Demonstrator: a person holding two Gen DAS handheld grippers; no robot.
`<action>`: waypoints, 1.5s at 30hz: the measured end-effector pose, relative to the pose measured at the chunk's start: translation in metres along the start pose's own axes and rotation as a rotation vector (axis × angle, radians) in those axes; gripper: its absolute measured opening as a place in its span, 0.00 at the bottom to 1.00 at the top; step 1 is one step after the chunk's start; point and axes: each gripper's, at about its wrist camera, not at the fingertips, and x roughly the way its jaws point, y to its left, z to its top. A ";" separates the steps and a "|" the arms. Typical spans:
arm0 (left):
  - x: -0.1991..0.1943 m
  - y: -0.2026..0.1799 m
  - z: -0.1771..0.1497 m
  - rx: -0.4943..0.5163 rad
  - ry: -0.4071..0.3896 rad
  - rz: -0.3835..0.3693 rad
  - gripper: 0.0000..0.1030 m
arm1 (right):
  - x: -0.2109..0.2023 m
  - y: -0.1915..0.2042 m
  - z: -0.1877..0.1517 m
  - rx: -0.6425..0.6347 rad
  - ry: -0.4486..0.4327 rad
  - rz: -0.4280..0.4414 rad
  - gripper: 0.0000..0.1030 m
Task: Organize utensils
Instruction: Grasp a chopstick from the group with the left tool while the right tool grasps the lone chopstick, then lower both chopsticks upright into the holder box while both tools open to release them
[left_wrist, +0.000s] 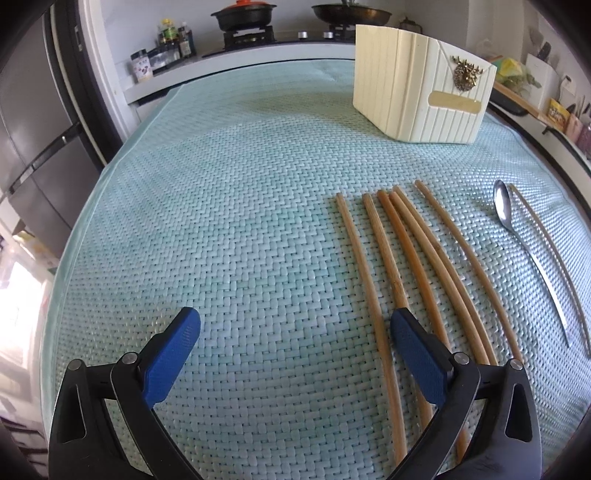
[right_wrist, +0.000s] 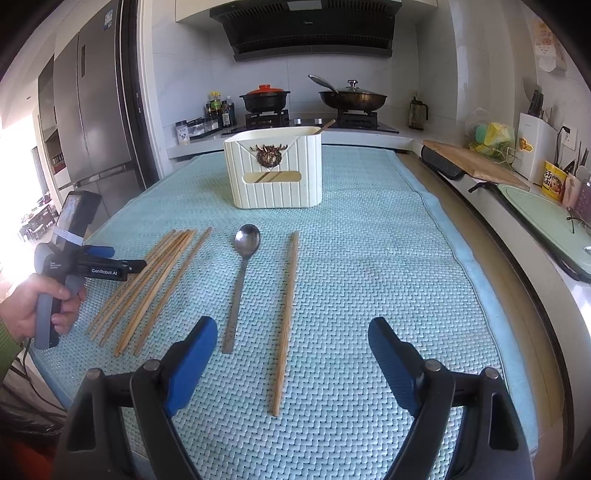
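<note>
A pale green mat (right_wrist: 369, 258) covers the table. At its far side stands the cream holder (right_wrist: 275, 168); nearer lie bunched chopsticks (right_wrist: 155, 280) left, spoon (right_wrist: 242, 273), lone chopstick (right_wrist: 286, 317) right. Left gripper (left_wrist: 295, 343) and right gripper (right_wrist: 291, 354) both gape wide, holding nothing.

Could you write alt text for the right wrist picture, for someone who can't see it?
An open right gripper hovers over a pale green woven mat where a metal spoon lies between a single chopstick and a bundle of chopsticks. Behind stands a cream utensil holder; the left gripper is at left.
</note>
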 end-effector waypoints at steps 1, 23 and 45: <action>0.001 0.000 0.001 -0.001 0.004 -0.002 1.00 | 0.006 -0.002 0.003 0.002 0.019 0.011 0.83; 0.038 -0.008 0.064 0.082 0.152 -0.116 0.70 | 0.185 0.009 0.092 -0.122 0.336 0.071 0.32; 0.002 -0.001 0.091 -0.013 0.067 -0.187 0.04 | 0.155 -0.013 0.136 -0.018 0.234 0.131 0.07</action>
